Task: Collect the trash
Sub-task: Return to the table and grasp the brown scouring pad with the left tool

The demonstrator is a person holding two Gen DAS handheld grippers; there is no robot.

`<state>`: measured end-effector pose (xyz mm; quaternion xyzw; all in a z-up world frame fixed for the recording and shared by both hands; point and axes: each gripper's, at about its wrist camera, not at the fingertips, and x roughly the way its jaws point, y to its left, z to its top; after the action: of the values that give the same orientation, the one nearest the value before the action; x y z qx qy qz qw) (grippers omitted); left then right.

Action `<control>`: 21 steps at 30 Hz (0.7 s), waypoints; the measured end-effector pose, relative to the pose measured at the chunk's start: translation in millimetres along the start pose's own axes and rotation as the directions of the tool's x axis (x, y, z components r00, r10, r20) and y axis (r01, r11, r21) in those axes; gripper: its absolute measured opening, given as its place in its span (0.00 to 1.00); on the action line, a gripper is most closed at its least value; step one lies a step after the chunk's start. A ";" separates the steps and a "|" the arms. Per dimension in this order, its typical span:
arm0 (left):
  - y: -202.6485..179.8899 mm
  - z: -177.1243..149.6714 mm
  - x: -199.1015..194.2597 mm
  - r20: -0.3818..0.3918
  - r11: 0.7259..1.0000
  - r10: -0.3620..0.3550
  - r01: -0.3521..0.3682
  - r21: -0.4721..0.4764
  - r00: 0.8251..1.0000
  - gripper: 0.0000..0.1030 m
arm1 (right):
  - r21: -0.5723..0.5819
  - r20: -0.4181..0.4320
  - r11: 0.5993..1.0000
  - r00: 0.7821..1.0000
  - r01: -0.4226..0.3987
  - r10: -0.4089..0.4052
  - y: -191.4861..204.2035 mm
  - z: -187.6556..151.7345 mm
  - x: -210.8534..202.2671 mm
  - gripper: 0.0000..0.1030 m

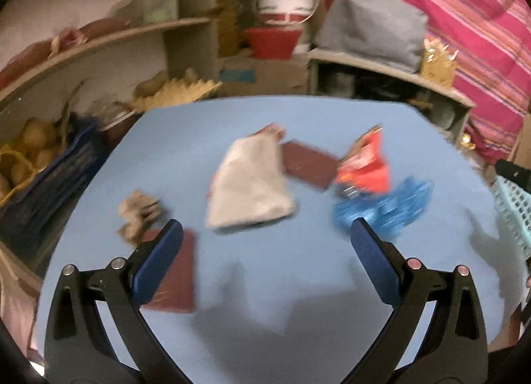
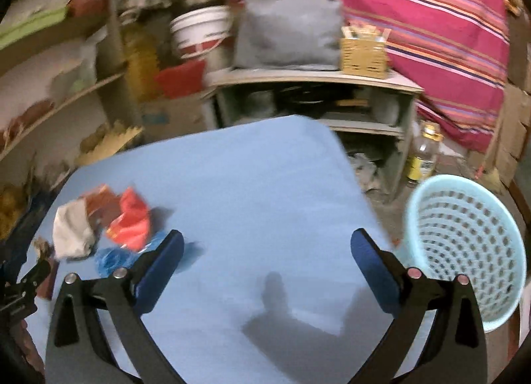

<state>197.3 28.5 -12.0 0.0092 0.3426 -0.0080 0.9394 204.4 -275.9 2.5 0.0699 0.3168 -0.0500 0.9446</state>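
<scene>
Left gripper (image 1: 265, 231) wide, empty, above grey pouch (image 1: 249, 184) (blurred); right gripper (image 2: 267, 239) wide, empty, beside turquoise basket (image 2: 464, 244).

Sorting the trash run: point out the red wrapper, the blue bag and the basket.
red wrapper (image 1: 365, 168), left wrist view, middle of the crumpled foil.
blue bag (image 1: 388, 208), left wrist view, middle of the crinkled plastic.
basket (image 2: 464, 234), right wrist view, inner perforated wall.

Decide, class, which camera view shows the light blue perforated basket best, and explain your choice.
The right wrist view: the basket shows nearly whole, with rim, perforated wall and open mouth, beside the blue table. The left wrist view catches only a sliver of its wall at the right edge.
</scene>
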 end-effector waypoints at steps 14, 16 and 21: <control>65.7 -23.6 37.9 -0.164 0.998 0.039 -0.047 -0.042 0.986 0.95 | -0.136 -0.074 0.985 0.992 -0.108 0.099 96.3 -19.2 27.1 0.95; 67.8 -24.8 38.9 -0.163 0.998 0.041 -0.047 -0.035 0.986 0.95 | -0.150 -0.082 0.983 0.992 -0.103 0.091 105.9 -22.3 30.6 0.95; 76.8 -27.9 44.7 -0.174 0.998 0.030 -0.038 -0.043 0.984 0.89 | -0.171 -0.103 0.979 0.990 -0.111 0.095 125.3 -26.9 36.6 0.95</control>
<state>215.2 105.5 -61.3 -0.0060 0.4228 0.0170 0.9061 234.9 -149.9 -28.3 0.0047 0.3602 0.0305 0.9324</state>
